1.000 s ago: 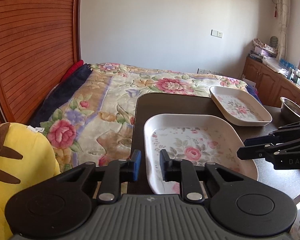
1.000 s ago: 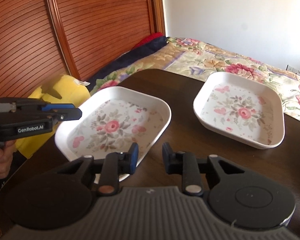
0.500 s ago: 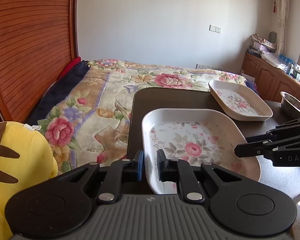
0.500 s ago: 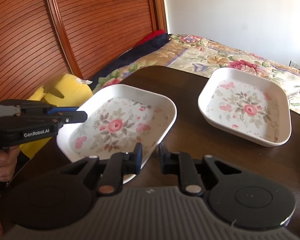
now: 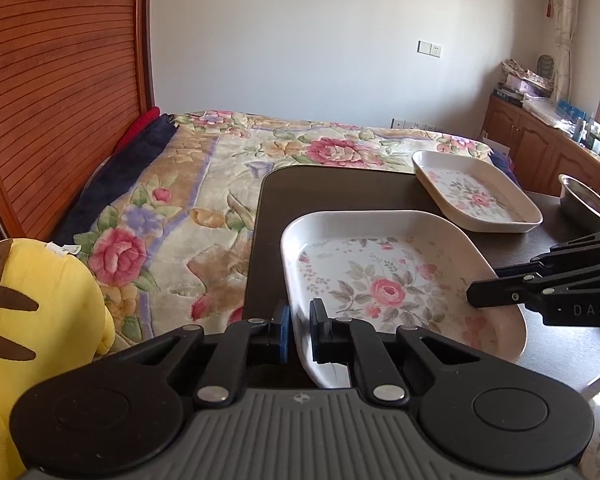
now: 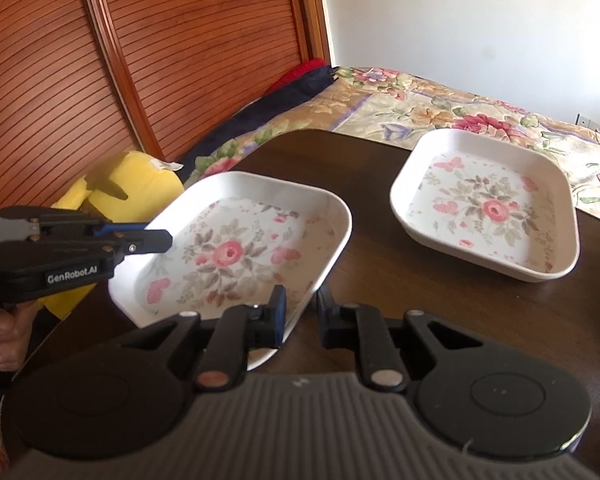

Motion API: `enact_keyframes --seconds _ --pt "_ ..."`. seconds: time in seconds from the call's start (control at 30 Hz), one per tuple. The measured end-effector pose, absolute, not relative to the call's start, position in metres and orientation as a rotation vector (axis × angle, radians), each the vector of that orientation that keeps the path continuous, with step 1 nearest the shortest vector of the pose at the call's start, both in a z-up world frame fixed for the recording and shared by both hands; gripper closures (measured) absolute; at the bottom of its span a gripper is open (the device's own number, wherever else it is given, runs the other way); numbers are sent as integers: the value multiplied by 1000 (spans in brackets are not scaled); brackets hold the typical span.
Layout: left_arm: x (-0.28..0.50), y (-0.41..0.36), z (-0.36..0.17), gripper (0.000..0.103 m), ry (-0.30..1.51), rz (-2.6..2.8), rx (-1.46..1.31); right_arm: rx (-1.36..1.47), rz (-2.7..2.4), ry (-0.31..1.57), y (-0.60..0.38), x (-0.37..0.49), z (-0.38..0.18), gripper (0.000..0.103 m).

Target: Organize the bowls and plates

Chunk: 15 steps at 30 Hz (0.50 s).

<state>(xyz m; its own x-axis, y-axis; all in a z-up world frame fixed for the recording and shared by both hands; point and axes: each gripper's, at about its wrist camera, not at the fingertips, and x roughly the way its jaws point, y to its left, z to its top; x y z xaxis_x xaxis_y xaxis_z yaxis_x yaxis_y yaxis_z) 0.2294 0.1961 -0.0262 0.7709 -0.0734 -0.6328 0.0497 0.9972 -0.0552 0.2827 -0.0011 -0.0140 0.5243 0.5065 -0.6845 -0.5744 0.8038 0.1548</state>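
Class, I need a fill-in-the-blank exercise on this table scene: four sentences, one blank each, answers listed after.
1. The two white square plates with floral print, near and far, number ____.
2. Both rest on a dark ____ table.
3. The left gripper has its fingers on either side of the ____ plate's rim.
4. The plush toy beside the table is ____ in colour.

Answers: two; brown; near; yellow

A home bedroom: a bed under a floral blanket [image 5: 228, 184], slatted wooden headboard [image 5: 60, 80], plush toy [image 5: 32, 320].
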Motion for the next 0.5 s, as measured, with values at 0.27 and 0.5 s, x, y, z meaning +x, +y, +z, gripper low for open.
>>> enact_keyframes --seconds 0.27,0.5 --pt "215 181 -11 92 661 -81 -17 -69 638 733 -22 267 -1 86" --pt "193 160 4 92 637 -100 12 -54 622 698 -42 246 9 86"
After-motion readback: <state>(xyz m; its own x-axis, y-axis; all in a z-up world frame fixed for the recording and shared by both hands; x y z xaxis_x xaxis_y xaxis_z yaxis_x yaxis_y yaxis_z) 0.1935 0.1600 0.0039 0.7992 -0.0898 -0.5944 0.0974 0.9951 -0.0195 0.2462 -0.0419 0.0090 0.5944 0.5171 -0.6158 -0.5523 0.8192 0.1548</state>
